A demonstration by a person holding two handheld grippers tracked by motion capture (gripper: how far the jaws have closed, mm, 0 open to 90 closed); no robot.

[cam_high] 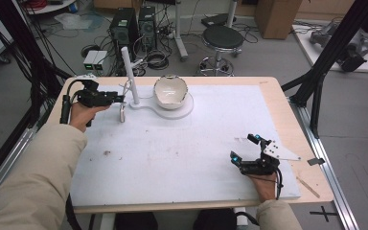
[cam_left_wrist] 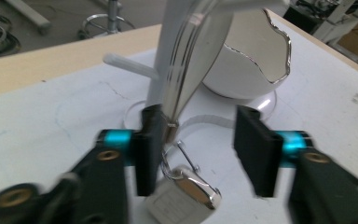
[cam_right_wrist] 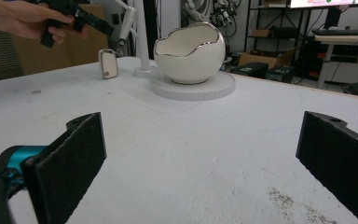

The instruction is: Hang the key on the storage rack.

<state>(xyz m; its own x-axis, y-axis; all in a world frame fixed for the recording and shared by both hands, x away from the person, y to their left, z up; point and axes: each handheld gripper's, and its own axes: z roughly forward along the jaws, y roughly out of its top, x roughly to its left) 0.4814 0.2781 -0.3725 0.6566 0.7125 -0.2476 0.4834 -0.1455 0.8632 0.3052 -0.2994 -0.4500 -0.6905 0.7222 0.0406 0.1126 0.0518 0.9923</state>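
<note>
A person sits at a table covered by a white mat (cam_high: 172, 158). The left forearm reaches forward toward the table's far left corner, its hand holding the left gripper (cam_high: 117, 98) level, pointed at a white peg stand (cam_high: 128, 72). Its jaws stand apart; a leather strap (cam_left_wrist: 191, 70) carrying a silver padlock (cam_left_wrist: 186, 198) hangs between them, brushing one pad. The padlock (cam_high: 122, 114) dangles just beside the stand. The right hand rests near the table's near right corner, the right gripper (cam_high: 244, 151) low, jaws wide apart, holding nothing.
</note>
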